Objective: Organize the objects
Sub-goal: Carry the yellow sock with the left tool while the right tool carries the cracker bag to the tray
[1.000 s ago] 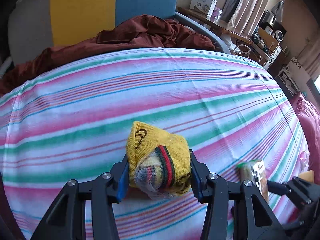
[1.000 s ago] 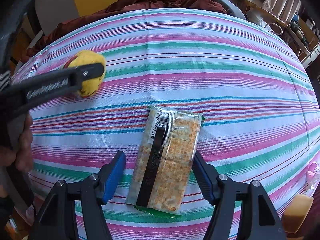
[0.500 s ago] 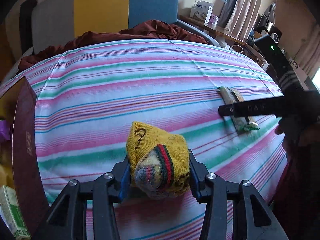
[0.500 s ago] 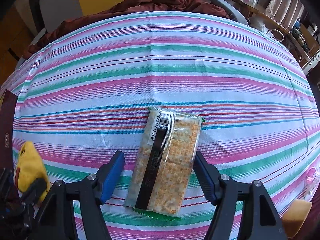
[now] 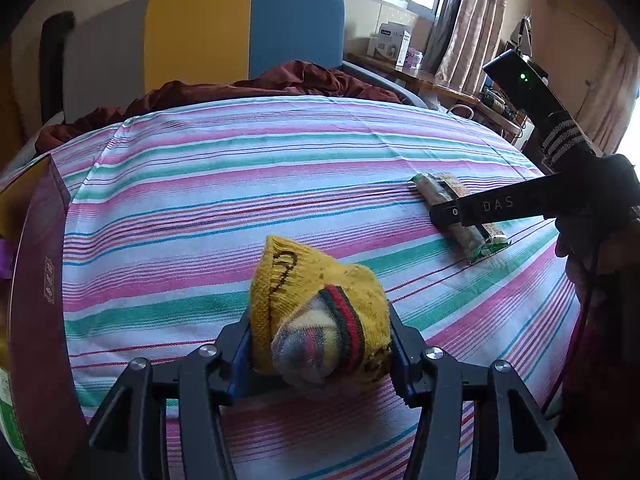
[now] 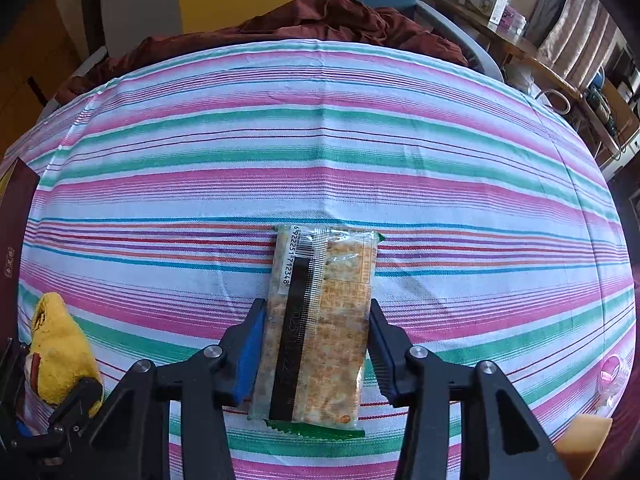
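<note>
My left gripper (image 5: pixel 320 336) is shut on a rolled yellow sock (image 5: pixel 316 312) with a red and green band, held just above the striped sheet (image 5: pixel 240 184). The sock also shows at the left edge of the right wrist view (image 6: pixel 60 352). My right gripper (image 6: pixel 316 320) has closed onto a clear packet of crackers (image 6: pixel 320 312) lying lengthwise on the sheet; both pads touch its sides. The packet also shows in the left wrist view (image 5: pixel 444 196), far right, partly hidden by the right gripper (image 5: pixel 448 216).
A dark red box (image 5: pixel 36 280) stands at the left edge of the bed, with a green carton (image 5: pixel 12 420) below it. A maroon blanket (image 6: pixel 320 16) lies bunched at the far end. A cluttered desk (image 5: pixel 440 84) stands to the right.
My right gripper has closed in on the cracker packet, its pads now touching it. My left gripper has drawn back toward the left with the sock.
</note>
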Available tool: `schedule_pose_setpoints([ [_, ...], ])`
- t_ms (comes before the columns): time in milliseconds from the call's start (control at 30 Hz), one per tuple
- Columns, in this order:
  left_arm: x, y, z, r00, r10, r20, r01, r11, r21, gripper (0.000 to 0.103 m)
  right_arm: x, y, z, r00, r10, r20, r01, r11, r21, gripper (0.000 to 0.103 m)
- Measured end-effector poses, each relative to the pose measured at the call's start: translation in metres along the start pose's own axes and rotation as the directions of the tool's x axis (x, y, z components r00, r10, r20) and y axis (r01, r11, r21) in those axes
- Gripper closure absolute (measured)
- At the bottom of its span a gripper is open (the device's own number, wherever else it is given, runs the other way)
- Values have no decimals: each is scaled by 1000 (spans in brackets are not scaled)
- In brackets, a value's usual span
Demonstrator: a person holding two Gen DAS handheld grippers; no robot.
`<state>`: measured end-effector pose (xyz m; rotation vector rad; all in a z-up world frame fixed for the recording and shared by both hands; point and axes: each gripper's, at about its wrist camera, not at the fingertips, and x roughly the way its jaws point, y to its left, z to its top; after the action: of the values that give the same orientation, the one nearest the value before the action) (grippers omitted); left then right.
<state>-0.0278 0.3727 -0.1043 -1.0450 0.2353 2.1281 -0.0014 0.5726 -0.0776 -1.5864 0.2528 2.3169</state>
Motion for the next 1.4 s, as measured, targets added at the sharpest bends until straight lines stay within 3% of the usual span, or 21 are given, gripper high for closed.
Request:
schedule_pose_setpoints([
  [300,3,-7,-4,1000,10,10,-11,999,49,42,2,1,-1,999,33,6,-33,999,16,52],
  [667,3,-11,-6,1000,21,21,-22,998,58,42,-1,12,-1,1000,3,20,-3,1000,18,52],
  [933,2,-13,-7,999,40,23,-41,997,70,44,2,14,-2,1000,-6,29,6,1000,-1,53],
  [1100,-1,-16,-5,998,61,10,-62,995,79,54,1,15,0,999,-19,38,19,1000,5,54],
  [1267,-24,-10,-1,998,63,-8,-63,998,26,56,0,18,-2,998,-25,51,25,1000,-10,55],
  [1400,-66,-7,6,992,97,78,-100,994,41,56,7,17,0,998,-31,59,33,999,-19,55],
])
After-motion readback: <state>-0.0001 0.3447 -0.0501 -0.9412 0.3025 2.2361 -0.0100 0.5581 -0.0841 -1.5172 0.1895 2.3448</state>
